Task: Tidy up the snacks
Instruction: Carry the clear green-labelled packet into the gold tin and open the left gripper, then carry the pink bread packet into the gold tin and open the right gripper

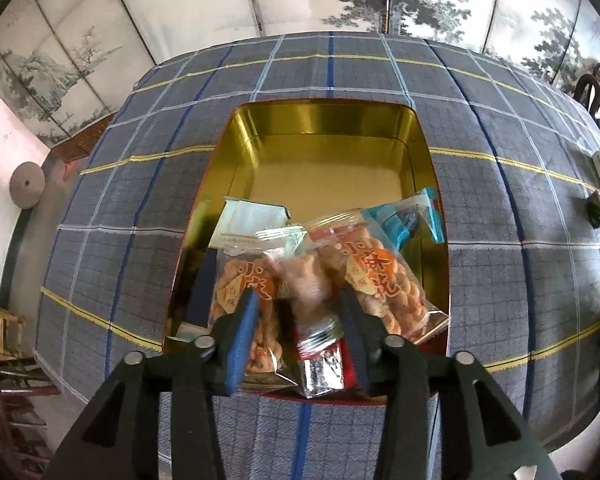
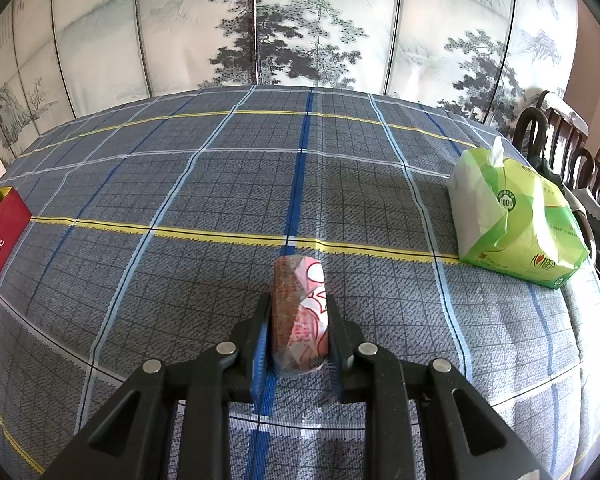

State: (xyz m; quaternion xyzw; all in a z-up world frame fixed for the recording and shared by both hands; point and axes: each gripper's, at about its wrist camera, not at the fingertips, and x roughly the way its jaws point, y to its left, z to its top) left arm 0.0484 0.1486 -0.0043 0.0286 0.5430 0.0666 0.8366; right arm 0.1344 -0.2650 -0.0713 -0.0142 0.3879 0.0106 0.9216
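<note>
Painted folding screens [image 2: 300, 40] with ink pines stand behind a table under a grey plaid cloth [image 2: 180, 280]. On the cloth in the left wrist view sits an open tin [image 1: 320, 120], gold inside. Its nearer half holds two clear bags of orange twisted snacks [image 1: 380, 276], a white packet [image 1: 252, 216] at 11 o'clock from them and a blue packet [image 1: 412, 216] at 1 o'clock. The left gripper [image 1: 300, 312] hangs over the tin's near edge, its jaws partly spread. A blurred pink snack [image 1: 306, 280] lies between them, clear of both pads.

The right gripper [image 2: 298, 332] is clamped on a pink-and-brown wrapped snack [image 2: 298, 312] over the cloth. A green tissue pack [image 2: 516, 220] lies at 2 o'clock from it. The tin's red side shows at 9 o'clock.
</note>
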